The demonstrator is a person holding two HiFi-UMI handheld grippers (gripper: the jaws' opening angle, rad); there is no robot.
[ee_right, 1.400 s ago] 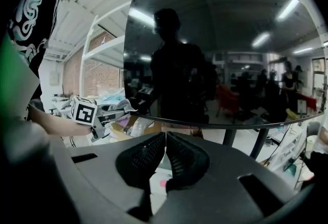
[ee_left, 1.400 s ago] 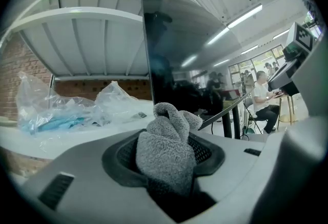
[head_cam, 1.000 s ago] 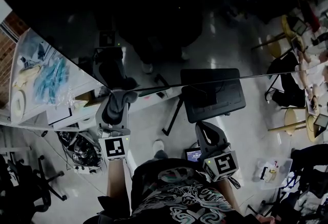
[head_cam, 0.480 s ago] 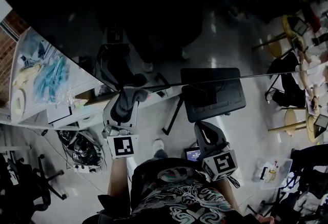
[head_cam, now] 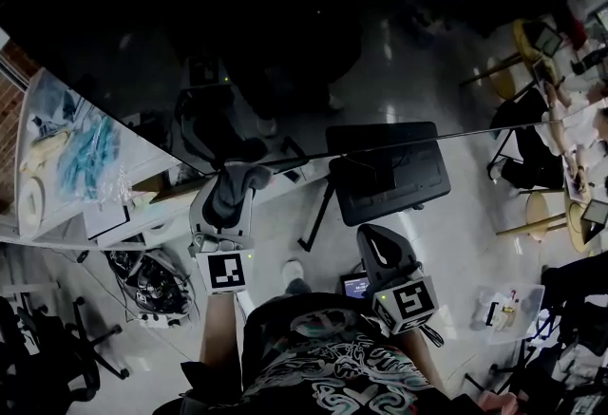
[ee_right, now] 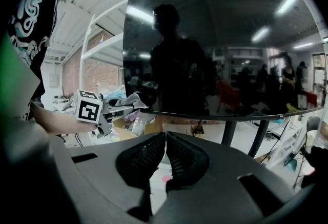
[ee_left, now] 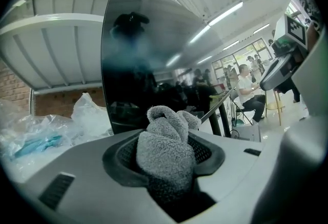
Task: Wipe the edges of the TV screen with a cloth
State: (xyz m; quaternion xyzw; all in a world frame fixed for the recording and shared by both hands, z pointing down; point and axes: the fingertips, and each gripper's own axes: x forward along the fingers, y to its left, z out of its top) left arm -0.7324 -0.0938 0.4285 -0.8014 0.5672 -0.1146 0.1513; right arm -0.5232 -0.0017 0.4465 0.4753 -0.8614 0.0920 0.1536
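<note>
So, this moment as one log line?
left hand-held gripper: shut on cloth, at TV screen bottom edge | right hand-held gripper: shut, empty

the left gripper reaches forward off the bare left forearm, its jaws clamped on a grey cloth that bunches up between them. the right gripper is held nearer the torso, jaws pressed together with nothing in them. both point away from the person, well apart, with their marker cubes at the near end.
</note>
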